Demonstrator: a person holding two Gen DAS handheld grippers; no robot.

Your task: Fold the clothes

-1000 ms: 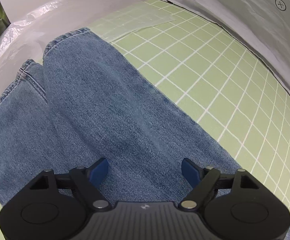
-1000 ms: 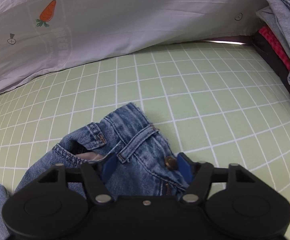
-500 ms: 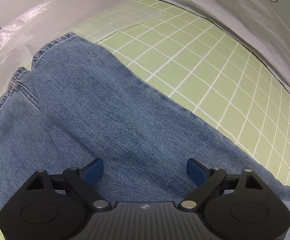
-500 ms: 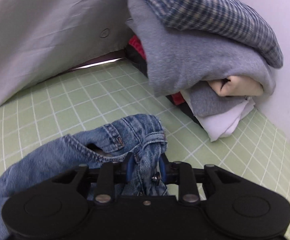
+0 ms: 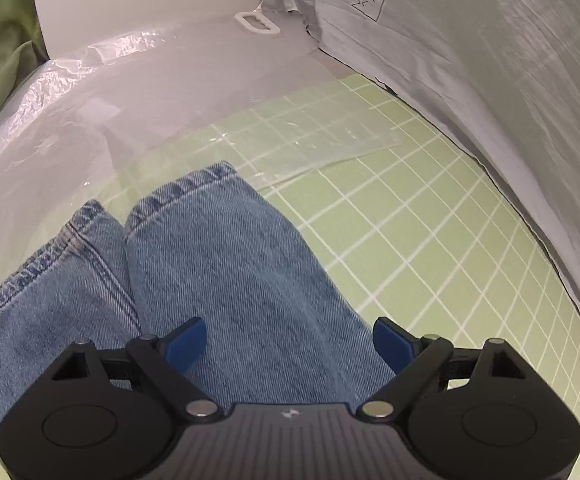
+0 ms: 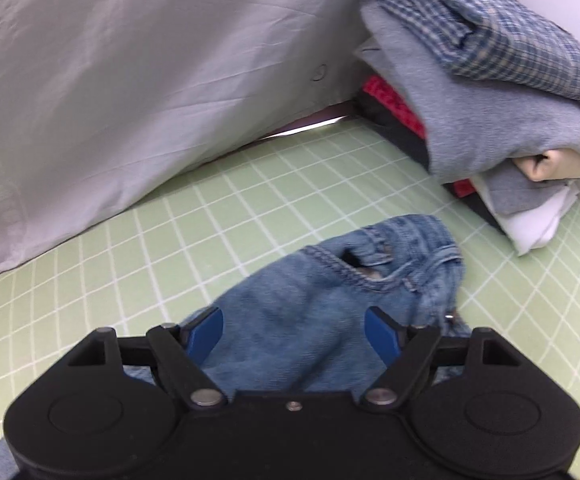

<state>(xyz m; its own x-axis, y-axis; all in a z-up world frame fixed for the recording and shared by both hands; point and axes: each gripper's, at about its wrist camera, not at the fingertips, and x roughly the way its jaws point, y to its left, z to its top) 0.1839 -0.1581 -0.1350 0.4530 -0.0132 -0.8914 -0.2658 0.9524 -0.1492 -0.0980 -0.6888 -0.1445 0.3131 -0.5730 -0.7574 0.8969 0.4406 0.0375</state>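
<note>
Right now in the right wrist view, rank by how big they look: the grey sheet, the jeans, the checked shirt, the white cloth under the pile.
1. Grey sheet, largest.
2. Jeans, though nearest the camera, which inflates them.
3. Checked shirt.
4. White cloth, mostly hidden, so only its showing part counts.

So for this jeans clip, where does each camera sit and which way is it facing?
Left wrist: on the left gripper, angled down at the jeans legs and hems on the green grid mat; only its open blue fingers show.
Right wrist: on the right gripper, angled down at the jeans' waistband, pile of folded clothes beyond; jaws opening, pads apart above the denim.
Shared: jeans, mat, grey sheet.
</note>
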